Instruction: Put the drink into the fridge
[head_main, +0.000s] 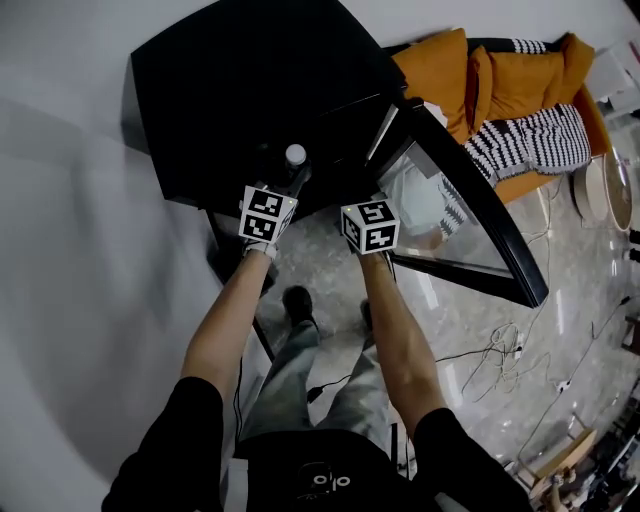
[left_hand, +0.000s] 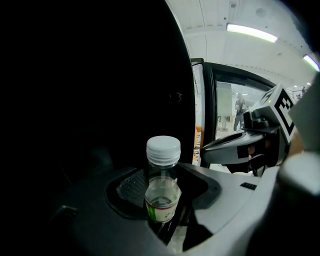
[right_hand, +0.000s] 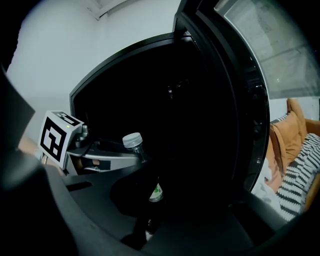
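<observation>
Drink: a clear bottle (left_hand: 162, 192) with a white cap (left_hand: 163, 149) and a green-edged label is held upright in front of the dark opening of the fridge (head_main: 250, 90), not yet inside.
Left hand-held gripper (left_hand: 165, 225): its jaws are closed on the lower part of the bottle.
Right hand-held gripper (right_hand: 175, 225): its jaws are spread apart and nothing is gripped; it is held just beside the left one.
Fridge door (head_main: 470, 220): glass-fronted, swung open on the right.
Background: orange cushions (head_main: 500, 80) are seen beyond the door.
</observation>
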